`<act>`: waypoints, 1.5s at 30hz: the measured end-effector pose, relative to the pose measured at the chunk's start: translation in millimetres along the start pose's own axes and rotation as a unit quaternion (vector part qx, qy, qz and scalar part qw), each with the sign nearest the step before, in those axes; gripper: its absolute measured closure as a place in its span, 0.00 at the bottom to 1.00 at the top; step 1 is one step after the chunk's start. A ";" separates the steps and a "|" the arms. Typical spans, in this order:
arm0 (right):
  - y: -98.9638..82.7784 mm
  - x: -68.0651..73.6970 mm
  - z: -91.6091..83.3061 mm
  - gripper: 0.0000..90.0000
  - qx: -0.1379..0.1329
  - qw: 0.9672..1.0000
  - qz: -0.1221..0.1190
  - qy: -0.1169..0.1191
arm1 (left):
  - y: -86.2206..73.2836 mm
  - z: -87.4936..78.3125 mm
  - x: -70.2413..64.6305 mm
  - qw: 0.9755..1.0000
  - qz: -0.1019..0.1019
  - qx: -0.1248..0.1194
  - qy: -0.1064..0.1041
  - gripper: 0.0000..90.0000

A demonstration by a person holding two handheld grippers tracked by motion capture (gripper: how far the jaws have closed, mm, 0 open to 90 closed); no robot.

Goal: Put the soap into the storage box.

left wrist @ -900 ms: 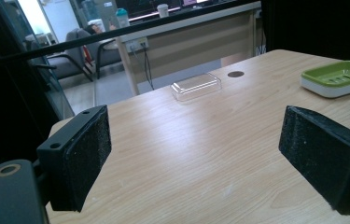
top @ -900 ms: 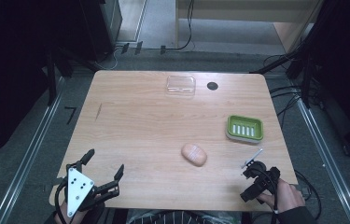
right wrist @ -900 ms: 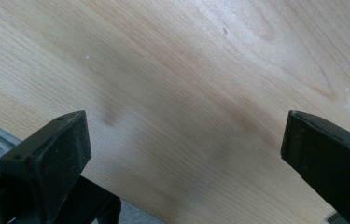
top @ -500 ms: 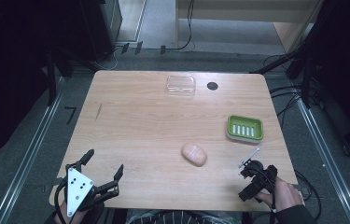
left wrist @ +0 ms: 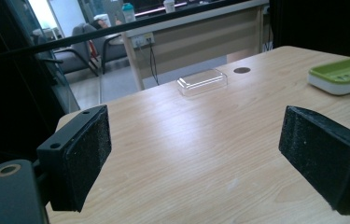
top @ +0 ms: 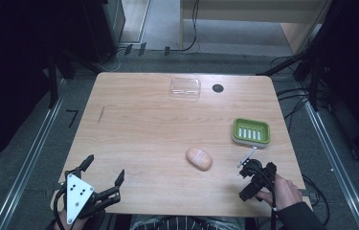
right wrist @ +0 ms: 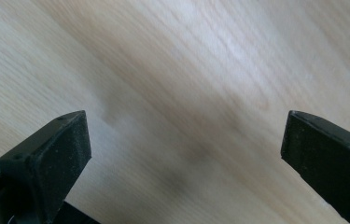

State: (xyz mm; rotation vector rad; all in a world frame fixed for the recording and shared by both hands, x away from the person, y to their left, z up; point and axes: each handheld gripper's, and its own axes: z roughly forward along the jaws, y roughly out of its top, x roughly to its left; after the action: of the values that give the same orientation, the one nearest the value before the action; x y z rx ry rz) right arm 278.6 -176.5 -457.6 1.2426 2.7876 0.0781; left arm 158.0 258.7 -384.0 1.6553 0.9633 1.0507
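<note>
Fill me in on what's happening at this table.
A person holds a gripper in each hand at the near edge of a wooden table. Both the left gripper and the right gripper are open and hold nothing. A pink bar of soap lies loose near the middle, a green soap dish sits to its right, and a clear plastic lid rests at the far edge. Nothing has been picked up yet.

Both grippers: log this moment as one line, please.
left gripper: open, near-left table edge | right gripper: open, near-right edge, nothing held | soap bar: loose mid-table | green soap dish: empty | clear lid: far side
</note>
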 end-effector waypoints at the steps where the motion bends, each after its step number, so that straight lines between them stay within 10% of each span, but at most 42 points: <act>1: 2.6 0.3 -1.0 0.02 -0.002 1.000 -0.005 -0.001 | -0.3 -0.7 1.0 1.000 -0.001 0.000 0.002 0.11; 45: 77.6 17.2 -10.5 0.01 -0.028 0.998 -0.057 0.011 | -1.3 -4.1 2.9 1.000 -0.006 0.001 0.007 0.11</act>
State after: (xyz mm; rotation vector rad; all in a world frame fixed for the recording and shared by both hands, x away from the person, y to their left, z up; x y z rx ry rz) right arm 323.5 -112.0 -441.8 1.0760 2.8466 0.1615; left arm 155.0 262.9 -383.7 1.6452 0.9820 1.0544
